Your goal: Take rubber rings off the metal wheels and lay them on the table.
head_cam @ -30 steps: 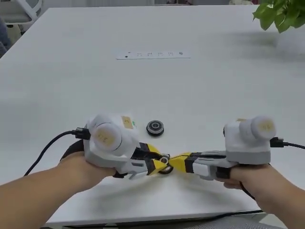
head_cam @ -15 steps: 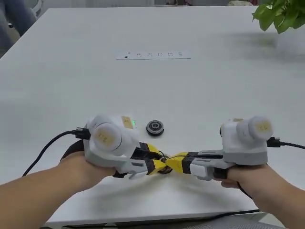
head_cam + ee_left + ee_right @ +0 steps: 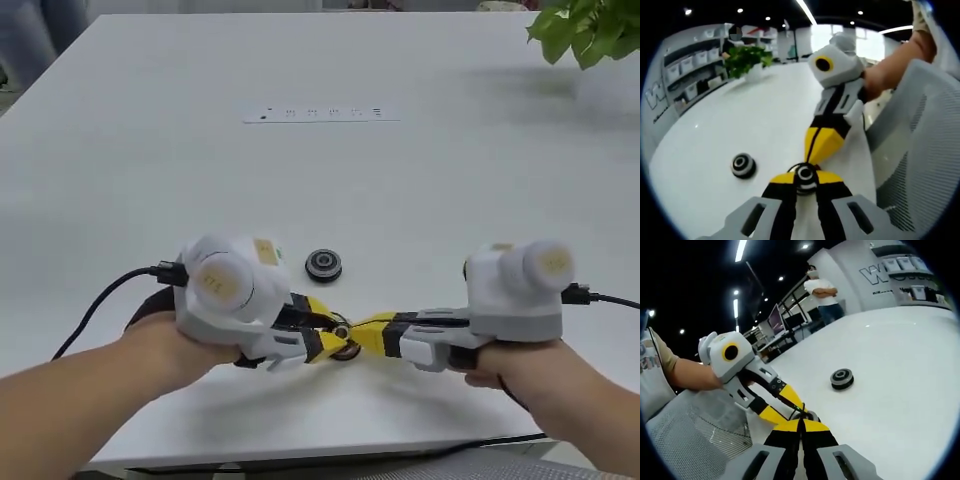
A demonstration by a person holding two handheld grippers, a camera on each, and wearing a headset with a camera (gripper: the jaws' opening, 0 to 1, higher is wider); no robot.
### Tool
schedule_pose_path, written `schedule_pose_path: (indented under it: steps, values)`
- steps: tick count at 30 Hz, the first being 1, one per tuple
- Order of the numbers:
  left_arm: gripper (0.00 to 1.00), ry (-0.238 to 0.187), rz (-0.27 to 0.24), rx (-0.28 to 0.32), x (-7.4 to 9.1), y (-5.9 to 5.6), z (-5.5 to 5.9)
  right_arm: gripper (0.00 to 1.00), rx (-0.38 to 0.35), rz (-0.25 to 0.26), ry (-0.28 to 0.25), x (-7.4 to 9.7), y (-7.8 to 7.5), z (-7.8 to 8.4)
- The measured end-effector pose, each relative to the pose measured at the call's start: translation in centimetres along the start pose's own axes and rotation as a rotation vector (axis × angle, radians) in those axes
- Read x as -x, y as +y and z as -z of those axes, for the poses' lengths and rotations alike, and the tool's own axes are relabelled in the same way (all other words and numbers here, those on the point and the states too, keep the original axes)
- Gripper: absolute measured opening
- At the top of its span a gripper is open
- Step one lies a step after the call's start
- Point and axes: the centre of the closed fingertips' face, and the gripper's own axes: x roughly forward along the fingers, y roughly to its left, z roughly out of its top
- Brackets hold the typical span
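In the head view, find the left gripper (image 3: 322, 338) and the right gripper (image 3: 366, 334) meeting tip to tip near the front edge of the table (image 3: 430, 190), with a metal wheel (image 3: 345, 351) caught between them just above the surface. Note a second wheel (image 3: 323, 264) lying flat just beyond, apart from both grippers.

In the left gripper view, read the left gripper (image 3: 805, 178) as clenched on the metal wheel (image 3: 804, 181) — 1 yellow tip on each side. See the right gripper (image 3: 813, 157) coming in from above, nose at the wheel's rim, where the rubber ring (image 3: 801, 167) sits as a thin dark band. Hold that clamp firm and square, so the wheel cannot twist.

In the right gripper view, take the right gripper (image 3: 800, 426) as closed tight, tips pressed together — seemingly nipping the ring, though the pinch itself is too small to confirm. Peel rather than tug: lift 1 side of the ring over the rim first, then roll the rest off. Pull slowly, since a thin band could slip from the tips. Stay low and lay the ring on bare table, clear of the second wheel (image 3: 842, 378).
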Motion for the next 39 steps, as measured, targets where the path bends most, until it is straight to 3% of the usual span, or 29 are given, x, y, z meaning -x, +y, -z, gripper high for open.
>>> schedule_pose_path:
  steps: [18, 30, 39]
  values:
    - [0.25, -0.071, 0.017, 0.044, 2.3, -0.1, -1.8, 0.0, -0.034, -0.018, -0.033, 0.1, 0.9, -1.4]
    - [0.39, -0.123, -0.006, 0.085, 5.3, 0.3, -2.9, 0.0, -0.032, -0.037, -0.038, 0.3, 1.1, -2.5]
    - [0.49, -0.134, -0.023, 0.09, 7.7, 0.2, -2.9, 0.0, -0.012, -0.048, -0.032, -0.1, 1.1, -3.6]
